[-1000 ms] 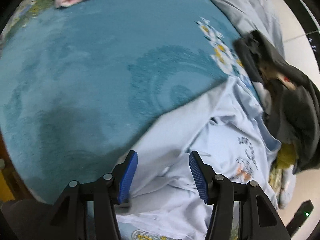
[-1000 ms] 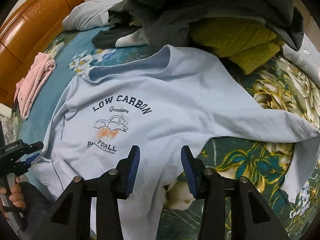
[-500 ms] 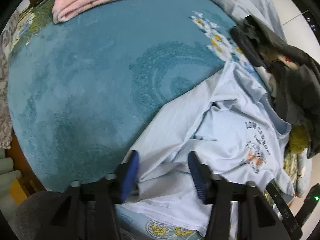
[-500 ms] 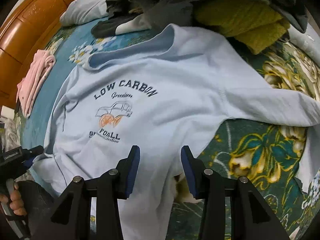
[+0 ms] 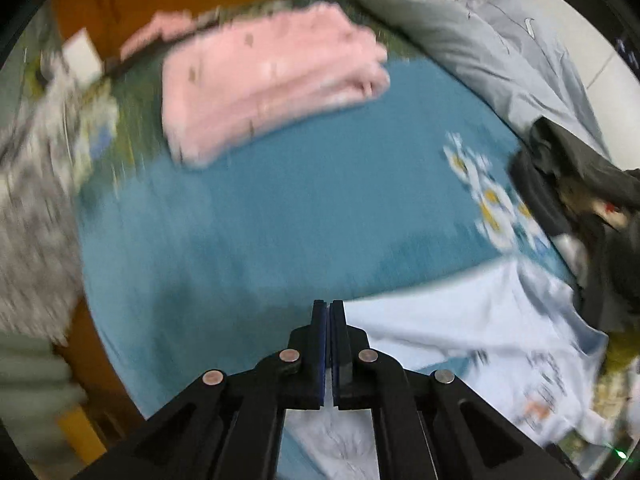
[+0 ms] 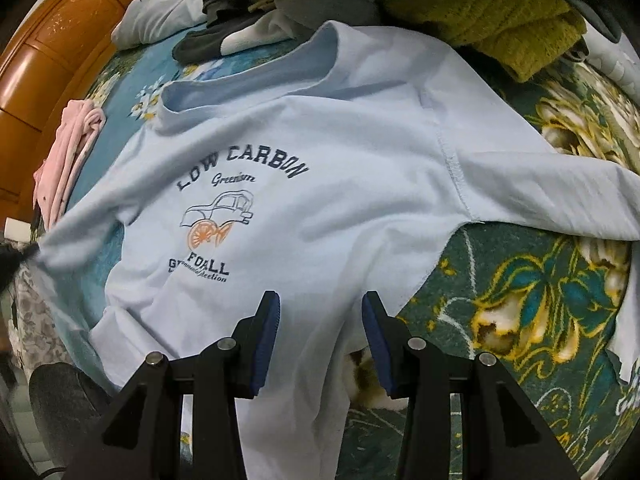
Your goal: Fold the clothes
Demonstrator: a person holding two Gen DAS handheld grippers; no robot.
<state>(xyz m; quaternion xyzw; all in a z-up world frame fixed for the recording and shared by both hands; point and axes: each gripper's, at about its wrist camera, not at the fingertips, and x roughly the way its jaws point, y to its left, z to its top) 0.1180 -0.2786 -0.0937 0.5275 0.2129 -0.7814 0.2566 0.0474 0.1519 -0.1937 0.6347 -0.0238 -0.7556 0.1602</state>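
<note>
A light-blue sweatshirt (image 6: 320, 128) printed "LOW CARBON" lies face up on the bed, with its collar away from me. Its right sleeve (image 6: 560, 196) reaches off to the right. My right gripper (image 6: 320, 312) is open above the lower body of the sweatshirt, with cloth beneath its fingers. My left gripper (image 5: 329, 308) is shut, its pads pressed together at the edge of the sweatshirt (image 5: 460, 320). In the right wrist view the left sleeve (image 6: 68, 232) runs taut to a dark blur at the far left. The left wrist view is motion-blurred.
A folded pink garment (image 5: 272, 76) lies at the far side of the teal bedspread (image 5: 280, 220). Dark clothes (image 5: 580, 184) and a mustard knit (image 6: 500, 20) are piled beyond the collar. Grey bedding (image 5: 480, 48) lies behind, and a wooden bed frame (image 6: 48, 40) stands at the left.
My left gripper has shut on the sleeve and swung up and away, drawing the sleeve out to the left. My right gripper stays open and has moved closer over the sweatshirt.
</note>
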